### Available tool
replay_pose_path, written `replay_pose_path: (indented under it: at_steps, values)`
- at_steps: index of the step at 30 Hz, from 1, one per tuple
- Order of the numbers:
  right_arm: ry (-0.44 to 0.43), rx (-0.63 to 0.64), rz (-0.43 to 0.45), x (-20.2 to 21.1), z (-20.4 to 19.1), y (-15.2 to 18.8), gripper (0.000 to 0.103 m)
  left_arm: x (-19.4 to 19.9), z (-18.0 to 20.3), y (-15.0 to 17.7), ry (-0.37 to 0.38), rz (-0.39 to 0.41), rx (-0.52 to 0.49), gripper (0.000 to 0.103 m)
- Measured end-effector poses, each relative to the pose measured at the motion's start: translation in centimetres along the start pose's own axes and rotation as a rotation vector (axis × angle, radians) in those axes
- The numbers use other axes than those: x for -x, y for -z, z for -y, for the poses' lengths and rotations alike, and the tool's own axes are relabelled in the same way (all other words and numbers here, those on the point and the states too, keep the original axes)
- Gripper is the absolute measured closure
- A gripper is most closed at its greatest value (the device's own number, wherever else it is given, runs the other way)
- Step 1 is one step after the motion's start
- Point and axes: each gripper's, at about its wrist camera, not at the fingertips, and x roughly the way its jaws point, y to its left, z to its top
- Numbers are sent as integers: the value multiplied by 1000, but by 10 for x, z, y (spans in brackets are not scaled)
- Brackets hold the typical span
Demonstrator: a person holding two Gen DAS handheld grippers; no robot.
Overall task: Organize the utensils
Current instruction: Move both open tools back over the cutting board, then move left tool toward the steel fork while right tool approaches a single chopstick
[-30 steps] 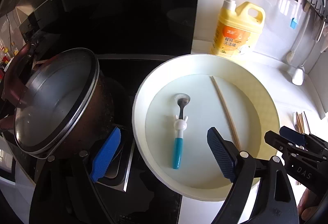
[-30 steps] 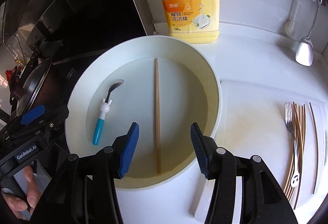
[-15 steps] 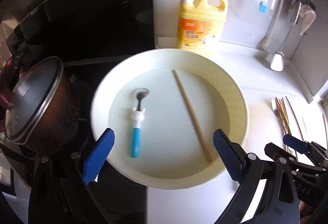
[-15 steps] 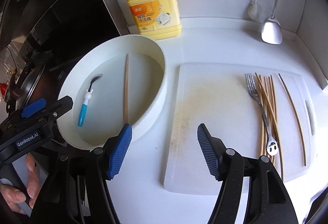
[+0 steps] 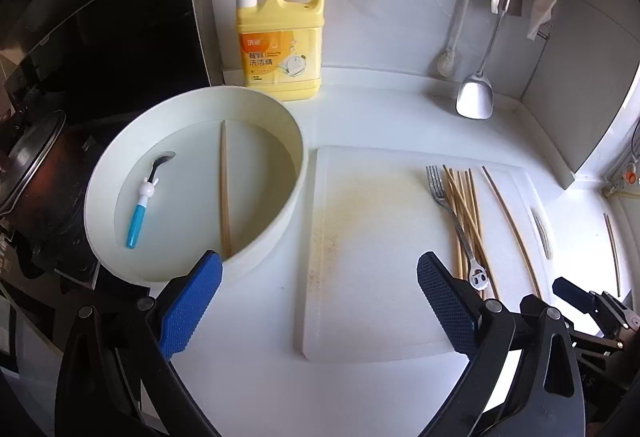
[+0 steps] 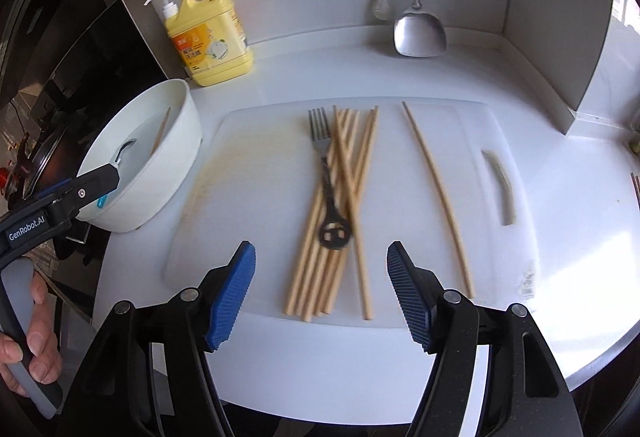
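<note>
Glossy white counter (image 6: pixel 560 197); wooden chopsticks (image 6: pixel 340 213) on plastic board (image 6: pixel 248 197); both claws (image 5: pixel 320 301) (image 6: pixel 320 289) released, empty.

Basin (image 5: pixel 296 173) left of board (image 5: pixel 372 277) w/ chopsticks (image 6: pixel 344 197)

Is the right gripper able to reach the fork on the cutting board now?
Probably yes. The right gripper is open and empty above the cutting board, facing the fork. But chopsticks cross over the fork's handle, so a clean grasp looks difficult.

"GenRobot.AI" — on the left gripper (image 6: pixel 56 197); "洗洁精" — on the yellow bottle (image 5: pixel 280 45).
</note>
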Motion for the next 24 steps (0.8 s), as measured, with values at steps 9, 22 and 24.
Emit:
replay_pose_path:
  at_steps: [9, 22, 24]
  values:
    - [32, -55, 11, 5, 66, 4, 38, -7, 57, 7, 0, 12, -42, 6]
    - [93, -77, 58, -38, 101, -6, 38, -80, 101, 11, 23, 35, -12, 6]
    - [93, -63, 59, -49, 106, -9, 38, -89, 107, 14, 14, 47, -2, 6]
